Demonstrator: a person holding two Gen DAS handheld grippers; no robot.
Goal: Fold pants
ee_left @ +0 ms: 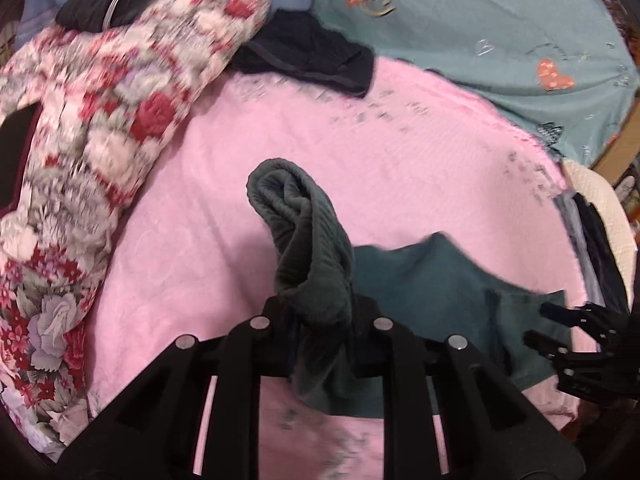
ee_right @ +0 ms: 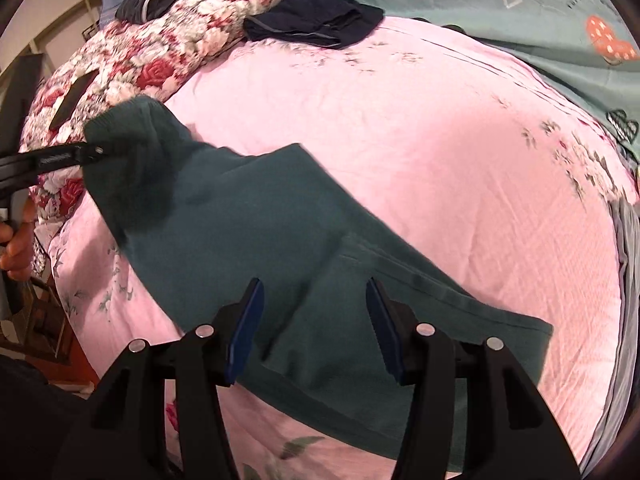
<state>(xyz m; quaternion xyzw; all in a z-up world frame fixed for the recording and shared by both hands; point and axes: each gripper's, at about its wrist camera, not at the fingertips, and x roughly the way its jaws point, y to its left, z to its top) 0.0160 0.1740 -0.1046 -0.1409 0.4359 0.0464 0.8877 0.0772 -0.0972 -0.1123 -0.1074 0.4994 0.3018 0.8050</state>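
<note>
Dark green pants (ee_right: 256, 240) lie across the pink bed sheet (ee_right: 420, 152). My left gripper (ee_left: 320, 312) is shut on the ribbed cuff end of the pants (ee_left: 308, 240) and holds it lifted above the sheet; it also shows at the left of the right wrist view (ee_right: 96, 152). My right gripper (ee_right: 316, 308) is open, its blue pads (ee_right: 246, 332) apart, hovering over the waist part of the pants. It shows at the right edge of the left wrist view (ee_left: 560, 328).
A floral quilt (ee_right: 160, 52) is bunched at the left. Dark folded clothes (ee_right: 316, 20) lie at the far edge of the sheet. A teal blanket with hearts (ee_left: 500, 40) lies at the back right. The bed edge drops off at the left (ee_right: 52, 320).
</note>
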